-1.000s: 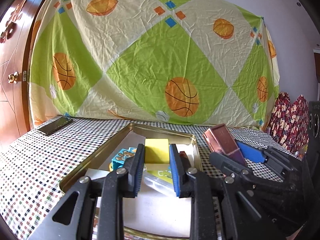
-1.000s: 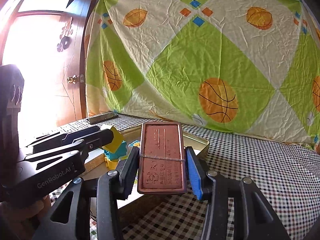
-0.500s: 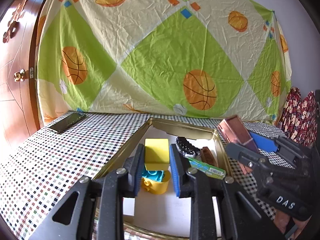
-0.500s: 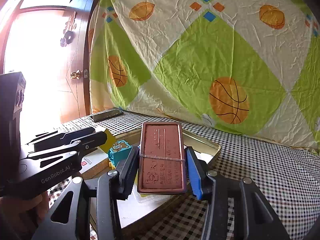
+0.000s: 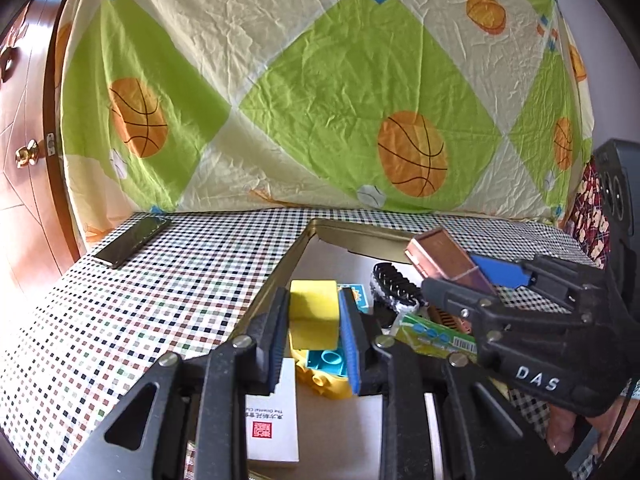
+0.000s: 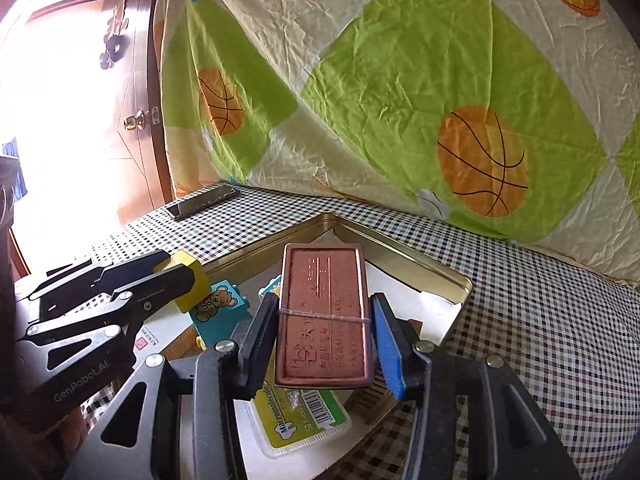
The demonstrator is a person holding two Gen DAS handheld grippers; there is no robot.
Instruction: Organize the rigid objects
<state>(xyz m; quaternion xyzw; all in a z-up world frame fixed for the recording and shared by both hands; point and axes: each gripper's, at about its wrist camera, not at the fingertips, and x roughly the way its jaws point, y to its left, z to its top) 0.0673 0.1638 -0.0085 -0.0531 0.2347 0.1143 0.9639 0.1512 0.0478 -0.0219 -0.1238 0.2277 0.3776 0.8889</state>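
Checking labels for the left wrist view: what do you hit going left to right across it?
Door knob → phone on the checked cloth → yellow block in the left gripper → black comb → copper case in the right gripper.

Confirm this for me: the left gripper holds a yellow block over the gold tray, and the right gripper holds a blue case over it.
Not quite. The right gripper is shut on a reddish-brown case, not a blue one; the right wrist view shows it plainly between the pads. The rest holds: the left gripper grips the yellow block over the gold tray.
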